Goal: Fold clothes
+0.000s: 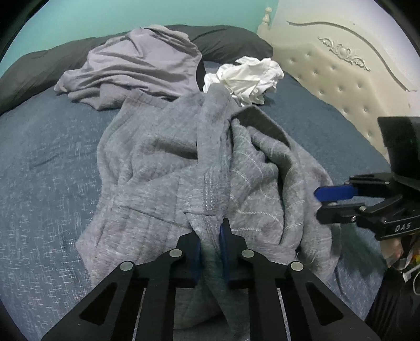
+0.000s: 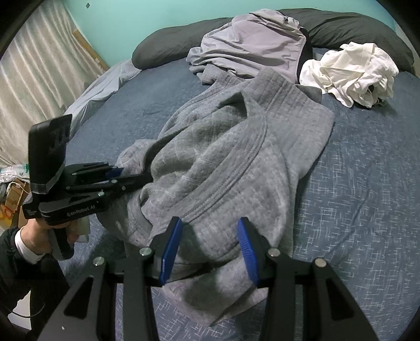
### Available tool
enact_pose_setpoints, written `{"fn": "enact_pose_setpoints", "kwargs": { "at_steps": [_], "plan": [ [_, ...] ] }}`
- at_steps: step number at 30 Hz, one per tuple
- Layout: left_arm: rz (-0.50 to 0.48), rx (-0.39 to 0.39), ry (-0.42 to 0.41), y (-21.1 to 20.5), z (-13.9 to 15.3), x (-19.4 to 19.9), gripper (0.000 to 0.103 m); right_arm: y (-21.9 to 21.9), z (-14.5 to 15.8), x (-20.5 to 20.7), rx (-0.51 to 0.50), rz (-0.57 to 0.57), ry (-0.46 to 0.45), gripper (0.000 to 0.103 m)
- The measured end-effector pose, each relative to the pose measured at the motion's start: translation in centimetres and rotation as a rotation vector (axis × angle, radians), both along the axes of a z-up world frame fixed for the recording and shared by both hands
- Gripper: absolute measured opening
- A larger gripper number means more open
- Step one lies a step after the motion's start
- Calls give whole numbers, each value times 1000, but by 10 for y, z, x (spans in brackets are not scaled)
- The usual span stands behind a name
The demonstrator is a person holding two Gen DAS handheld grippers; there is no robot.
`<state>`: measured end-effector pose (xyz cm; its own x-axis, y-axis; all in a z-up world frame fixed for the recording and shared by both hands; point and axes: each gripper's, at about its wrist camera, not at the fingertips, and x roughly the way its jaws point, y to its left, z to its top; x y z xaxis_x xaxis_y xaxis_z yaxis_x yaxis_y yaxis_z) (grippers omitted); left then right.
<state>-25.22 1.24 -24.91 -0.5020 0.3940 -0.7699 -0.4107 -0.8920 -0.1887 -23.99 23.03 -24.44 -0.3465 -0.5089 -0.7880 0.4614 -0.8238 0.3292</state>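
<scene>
A: Bedroom, teal wall, a blue bedspread [image 2: 354, 183] as the working surface. What's the garment like?

B: Grey quilted robe [image 2: 223, 168], rumpled in a heap at the middle of the bed, near edge hanging toward the person. I'd judge it thick, soft and fairly heavy: it will sag and drag, not slide. Nothing fragile.

A: Where would you grip it?

B: On the stitched band [image 2: 236, 170] running from 1 o'clock down to 7 o'clock across the heap; the doubled cloth there should bear the weight. A single layer would only bunch.

A: And the tools?

B: The left gripper [image 1: 210, 230] is clenched on a fold of the robe at its near edge, cloth pinched between the blue pads. The right gripper [image 2: 208, 251] is spread wide over the near hem, holding nothing.

A: Is it folded at all?

B: No, it lies creased and uneven.

A: Anything else?

B: At 12 o'clock a lilac garment [image 1: 136, 63], at 1 o'clock a crumpled white garment [image 1: 246, 76], both unfolded, before a dark pillow [image 2: 341, 23].
</scene>
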Motion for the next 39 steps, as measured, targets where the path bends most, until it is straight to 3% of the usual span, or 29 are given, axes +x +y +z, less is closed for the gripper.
{"fn": "enact_pose_setpoints", "kwargs": {
  "at_steps": [4,6,9,11,16,17,19,20,21,28,29,30,33,36,39],
  "plan": [
    [0,2,14,-1,5,2,11,-3,-5,-2,-12,8,-25,43],
    [1,5,18,-3,7,3,10,-5,-7,-2,-15,12,-31,24],
    [3,6,24,-4,11,4,10,-6,-6,-1,-13,12,-21,7],
    [3,4,27,-5,13,5,10,-7,-3,0,-15,15,-13,2],
    [10,7,31,-10,17,7,9,-3,6,2,-38,9,0,1],
    [12,8,32,-11,17,7,9,-3,8,4,-27,6,9,2],
    [16,9,32,-13,18,7,9,-5,8,5,-7,-3,-15,19],
    [19,10,33,-14,19,7,9,-6,7,5,6,-8,-34,49],
    [21,13,32,-15,20,7,9,-9,5,6,18,-8,-43,62],
    [29,5,41,-20,28,11,8,-31,-4,13,70,31,-31,62],
    [32,3,43,-21,30,11,8,-33,-6,13,77,33,-33,56],
    [36,4,45,-23,32,11,8,-34,-8,13,83,34,-32,41],
    [48,4,54,-30,39,13,8,-34,-9,14,105,36,-15,15],
    [58,2,66,-36,48,16,7,-30,-4,15,103,28,7,4],
    [70,2,77,-43,57,19,7,-23,7,18,89,19,32,3]
  ]
}}
